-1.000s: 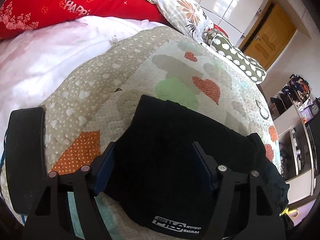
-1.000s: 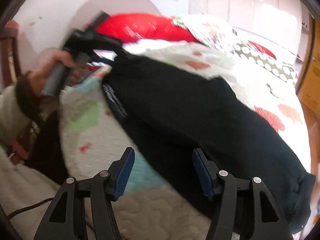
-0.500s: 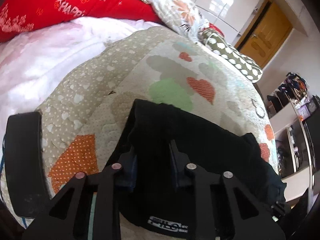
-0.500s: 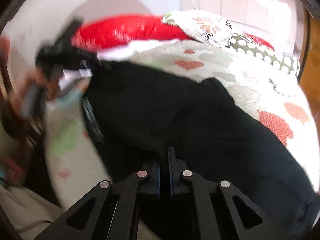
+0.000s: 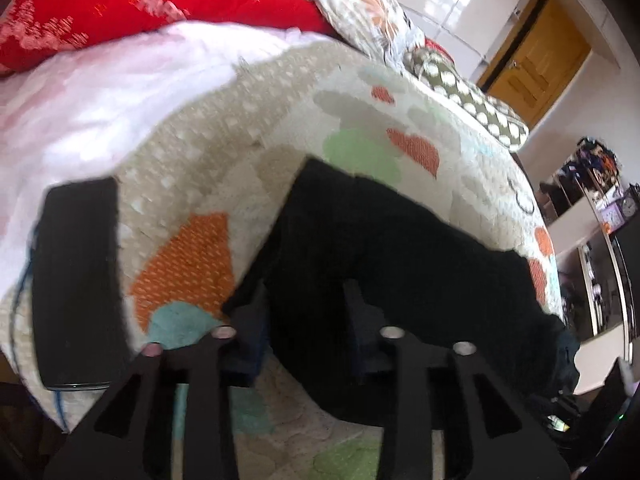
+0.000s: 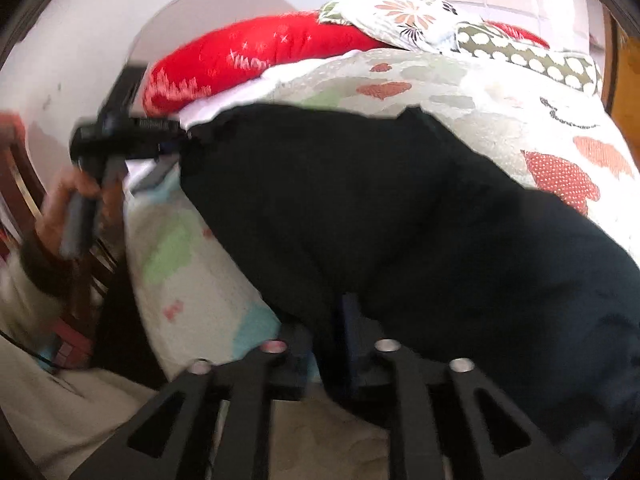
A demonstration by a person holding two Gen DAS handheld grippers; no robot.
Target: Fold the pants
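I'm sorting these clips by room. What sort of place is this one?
Most likely a home bedroom. The black pants lie on a bed spread with a heart-patterned quilt, pillows, one of them a red pillow, sit at its head, and a wooden door stands beyond.

We saw a bed whose quilt [image 5: 208, 168] bore the black pants [image 5: 400, 280], a flat black device [image 5: 76, 280] near its edge, and red [image 5: 160, 4], floral [image 5: 360, 12] and dotted [image 5: 472, 108] pillows.
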